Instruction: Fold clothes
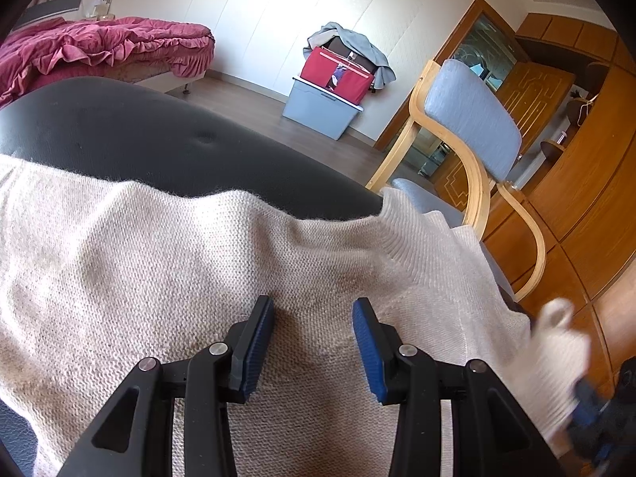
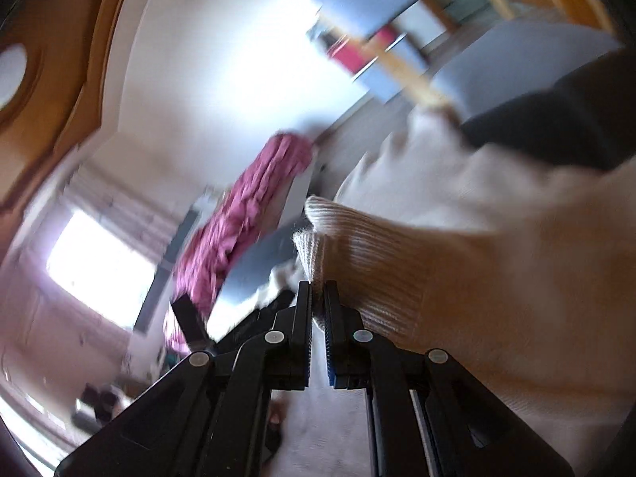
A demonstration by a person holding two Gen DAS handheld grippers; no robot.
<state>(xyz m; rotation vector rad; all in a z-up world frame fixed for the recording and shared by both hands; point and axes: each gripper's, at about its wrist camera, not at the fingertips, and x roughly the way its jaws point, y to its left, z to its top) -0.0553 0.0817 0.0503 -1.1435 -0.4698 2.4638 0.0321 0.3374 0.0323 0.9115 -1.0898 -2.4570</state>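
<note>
While the left gripper [image 1: 313, 310] sits with its jaws wide apart and nothing between them, its blue pads rest low over a cream knitted sweater [image 1: 167, 262]. That sweater lies spread across a black cushioned seat [image 1: 131, 131], its ribbed collar toward the seat's right end. At the sweater's right edge the right gripper [image 2: 317, 292] has its jaws nearly together, pinching a ribbed cuff [image 2: 357, 246] of the sweater; that view is blurred. Just beyond the seat's right end stands a wooden chair [image 1: 465, 119] with blue padding. Farther behind the seat, a pale blue bin [image 1: 318, 111] carries a red bag by the white wall, and a bed with a pink cover [image 1: 91, 47] stands behind the seat's left end.
</note>
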